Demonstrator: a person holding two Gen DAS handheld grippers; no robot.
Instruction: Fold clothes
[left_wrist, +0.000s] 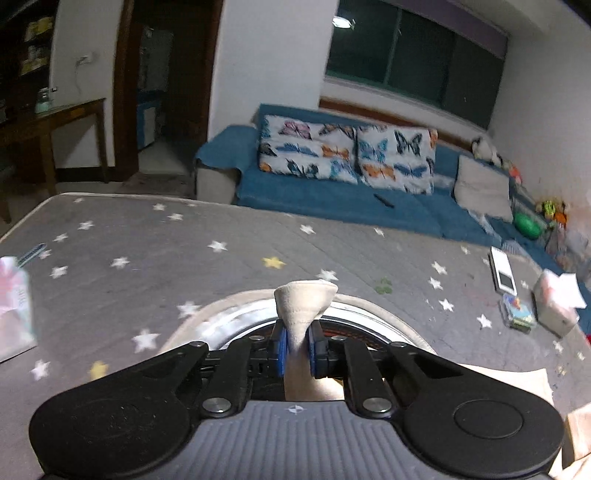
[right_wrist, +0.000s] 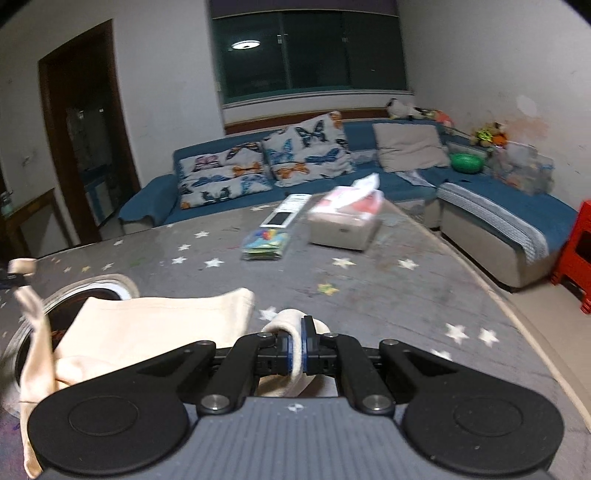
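Holding: I have the cream garment (right_wrist: 155, 325) raised over the star-patterned table's (right_wrist: 369, 288) near edge.
Left gripper (left_wrist: 297, 345): clamped on one corner.
Right gripper (right_wrist: 295, 350): clamped on another.
Technique: I'd keep both corners level and taut.

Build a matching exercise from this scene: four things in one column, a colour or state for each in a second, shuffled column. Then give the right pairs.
Things:
1. cream garment
2. sofa
3. stool
4. tissue box

Colour or state:
A. red, standing on the floor beside the sofa
B. blue, with butterfly cushions
C. pinched in both the left claw and the right claw
D. standing on the grey star-print surface, a tissue sticking out

Pairs: 1-C, 2-B, 3-A, 4-D
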